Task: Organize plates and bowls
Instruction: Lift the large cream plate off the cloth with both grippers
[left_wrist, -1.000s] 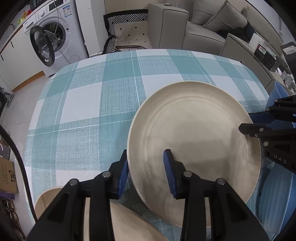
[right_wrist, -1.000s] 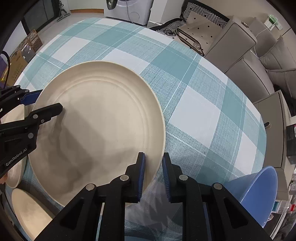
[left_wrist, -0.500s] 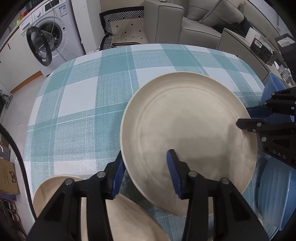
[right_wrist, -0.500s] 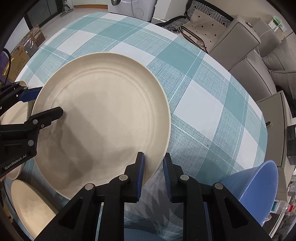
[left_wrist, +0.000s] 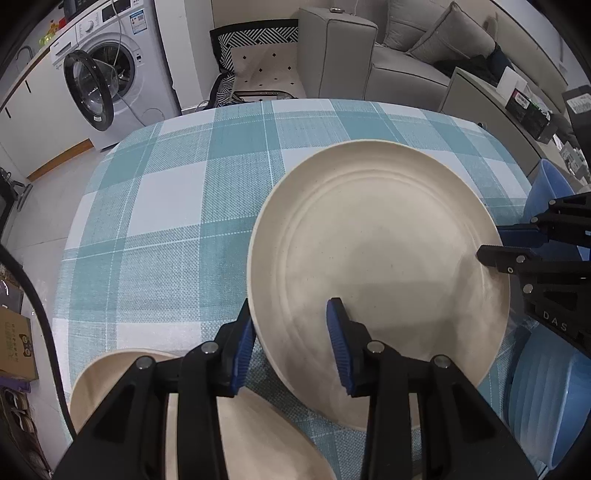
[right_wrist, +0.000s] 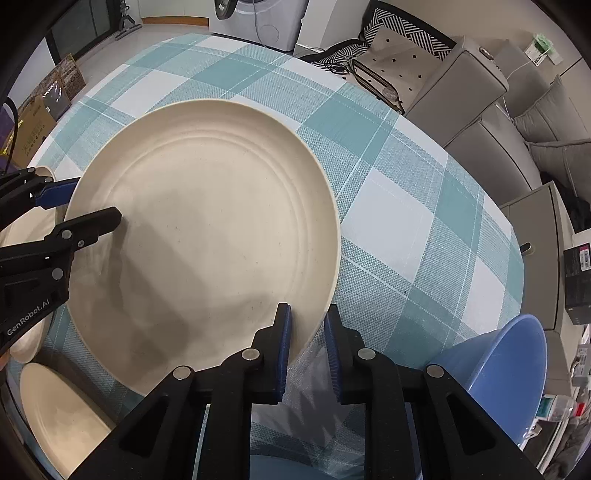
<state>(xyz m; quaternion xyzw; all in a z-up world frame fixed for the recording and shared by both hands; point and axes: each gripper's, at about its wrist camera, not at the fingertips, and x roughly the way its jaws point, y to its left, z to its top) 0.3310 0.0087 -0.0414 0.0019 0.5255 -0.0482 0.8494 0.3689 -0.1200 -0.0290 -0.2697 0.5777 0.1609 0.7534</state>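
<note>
A large cream plate (left_wrist: 380, 258) (right_wrist: 207, 221) hangs tilted over the teal checked table (left_wrist: 166, 221), held by both grippers at opposite edges. My left gripper (left_wrist: 291, 317) straddles the near left rim, one pad under the edge and one on the upper face; its jaws are closing on it. The right gripper (right_wrist: 306, 317) is shut on the plate's opposite rim, which sits between its blue pads. Each gripper shows in the other's view: the right gripper (left_wrist: 491, 243) at the plate's right edge, the left gripper (right_wrist: 98, 201) at its left edge.
A cream bowl (left_wrist: 122, 373) and a smaller cream plate (left_wrist: 258, 435) lie near the table's front left. Blue bowls (left_wrist: 546, 406) stand at the right edge, one blue bowl (right_wrist: 498, 362) tipped. A washing machine (left_wrist: 107, 85) and a grey sofa (left_wrist: 399, 55) lie beyond the table.
The left jaws widened a little half a second ago and have come back in on the rim. The plate has shifted slightly; the right grip is unchanged.
</note>
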